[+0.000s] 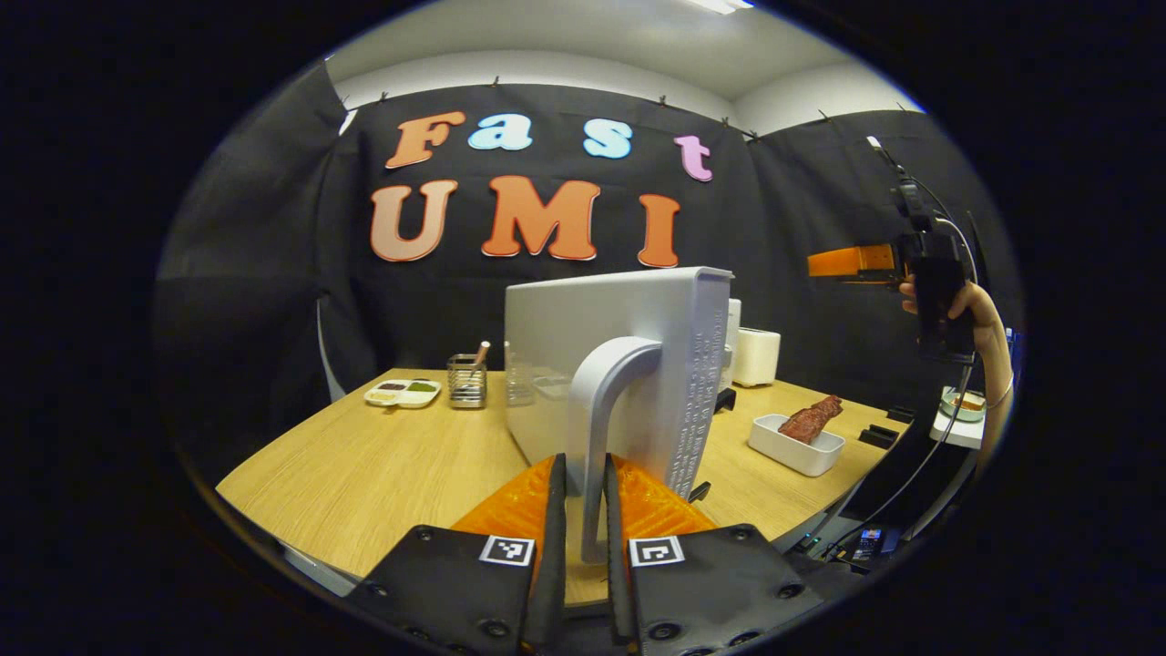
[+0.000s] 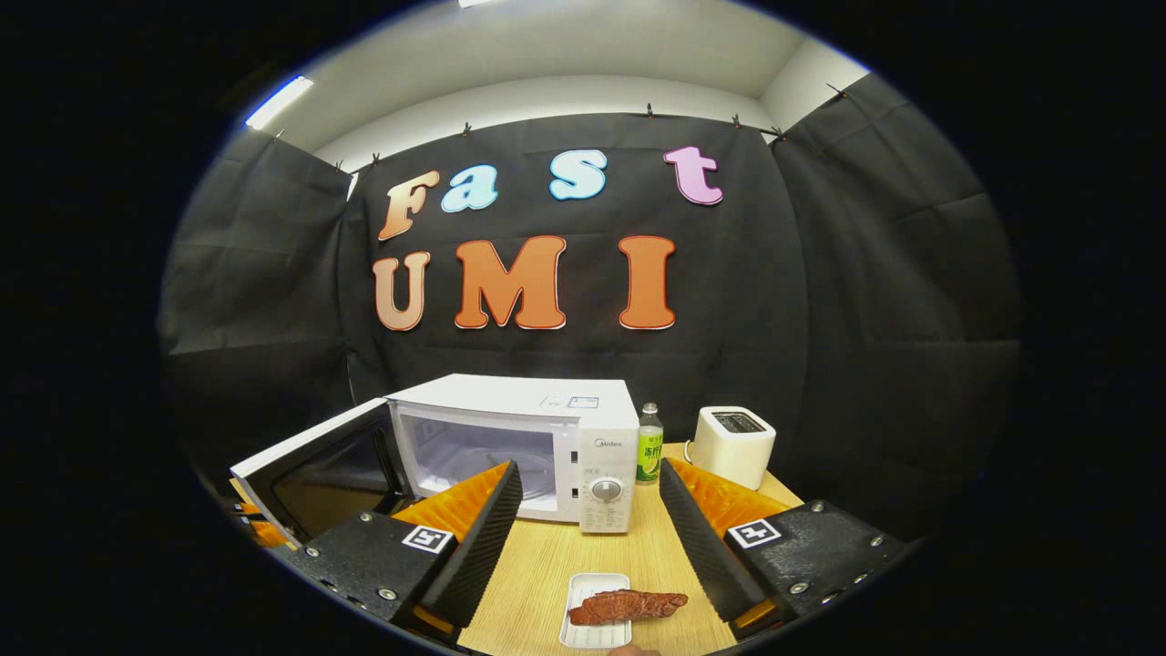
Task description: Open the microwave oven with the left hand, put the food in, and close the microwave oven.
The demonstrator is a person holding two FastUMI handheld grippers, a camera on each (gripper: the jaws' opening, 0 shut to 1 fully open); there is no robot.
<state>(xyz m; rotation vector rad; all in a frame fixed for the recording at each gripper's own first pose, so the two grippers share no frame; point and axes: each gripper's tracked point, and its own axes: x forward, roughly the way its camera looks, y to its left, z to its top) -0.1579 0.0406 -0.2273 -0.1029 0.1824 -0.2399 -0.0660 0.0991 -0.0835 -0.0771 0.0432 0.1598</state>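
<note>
1. Two fingers of our left gripper [image 1: 585, 510] clamp the door handle [image 1: 601, 410] in the left gripper view; the door [image 1: 629, 355] stands swung open. Beyond it the meat [image 1: 811, 419] lies in a white tray [image 1: 794, 446] on the table [image 1: 364, 465], and a hand [image 1: 956, 305] holds our right gripper aloft.
2. Our right gripper [image 2: 592, 519] in the right gripper view has its jaws spread wide above the meat [image 2: 627, 604] and tray [image 2: 597, 629]. The microwave [image 2: 519, 437] gapes ahead, a bottle [image 2: 649, 446] and toaster [image 2: 733, 446] beside it.

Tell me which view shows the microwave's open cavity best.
The right gripper view: the microwave faces the camera, door swung open, cavity visible. The left gripper view sees the door's outer side and handle, which hide the cavity.
</note>
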